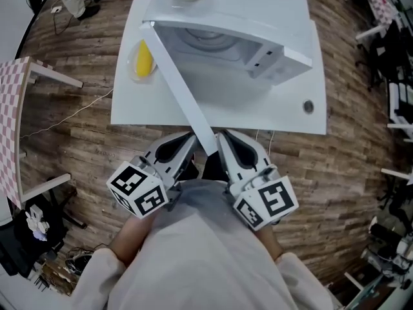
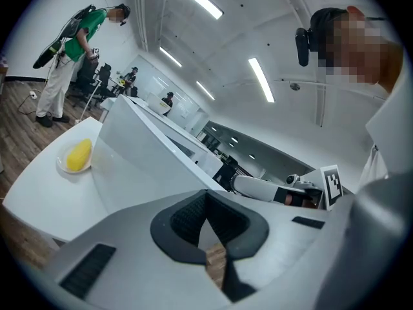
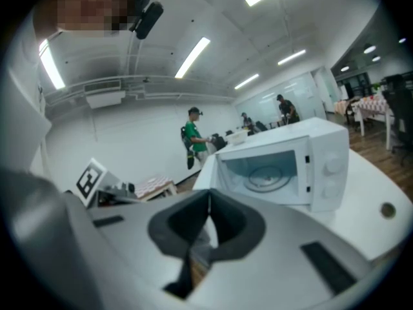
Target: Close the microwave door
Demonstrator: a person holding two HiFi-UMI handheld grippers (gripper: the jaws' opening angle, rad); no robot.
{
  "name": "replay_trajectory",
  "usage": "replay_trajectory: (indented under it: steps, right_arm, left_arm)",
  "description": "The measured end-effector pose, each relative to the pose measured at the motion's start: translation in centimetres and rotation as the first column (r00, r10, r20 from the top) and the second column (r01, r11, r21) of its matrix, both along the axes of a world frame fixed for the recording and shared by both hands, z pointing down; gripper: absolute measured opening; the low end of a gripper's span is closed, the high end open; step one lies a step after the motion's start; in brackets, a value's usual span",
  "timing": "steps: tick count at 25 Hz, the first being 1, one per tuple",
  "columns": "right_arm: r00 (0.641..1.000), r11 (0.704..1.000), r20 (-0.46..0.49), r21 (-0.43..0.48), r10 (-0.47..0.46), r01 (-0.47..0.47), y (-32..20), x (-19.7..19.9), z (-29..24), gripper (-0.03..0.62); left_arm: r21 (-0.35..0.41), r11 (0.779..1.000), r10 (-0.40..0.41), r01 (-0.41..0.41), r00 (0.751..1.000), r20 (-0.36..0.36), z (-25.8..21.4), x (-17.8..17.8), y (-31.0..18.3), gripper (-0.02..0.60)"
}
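On the bench (image 1: 271,108), a plate (image 1: 133,72) lies left of the microwave (image 1: 258,18). The left gripper (image 1: 187,141) has its fingers clenched, empty. The microwave door (image 1: 181,89) stands wide open, its far edge between both grippers. The right gripper (image 1: 224,139) has its fingers clenched too, empty.

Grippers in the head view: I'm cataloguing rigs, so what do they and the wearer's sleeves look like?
Both the left gripper and right gripper have light grey, wedge-shaped shells with black ribbed pads inside. Each carries a white cube printed with black square markers. The sleeves are pale grey.
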State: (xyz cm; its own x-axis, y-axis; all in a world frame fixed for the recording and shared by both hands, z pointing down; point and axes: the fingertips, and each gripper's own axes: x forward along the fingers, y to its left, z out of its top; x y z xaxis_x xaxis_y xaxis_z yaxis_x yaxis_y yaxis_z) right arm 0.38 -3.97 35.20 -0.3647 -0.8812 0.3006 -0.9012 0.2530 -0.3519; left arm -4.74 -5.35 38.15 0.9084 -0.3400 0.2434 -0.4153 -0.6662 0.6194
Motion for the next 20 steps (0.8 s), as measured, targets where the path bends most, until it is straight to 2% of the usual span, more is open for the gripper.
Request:
replay_trajectory:
  steps: [20]
  right_arm:
    - [0.999, 0.999, -0.001, -0.025, 0.044, -0.044, -1.6, 3.4, 0.2, 0.023]
  left_arm:
    - [-0.036, 0.997, 0.066, -0.068, 0.997, -0.038, 0.0, 4.0, -1.5, 0.014]
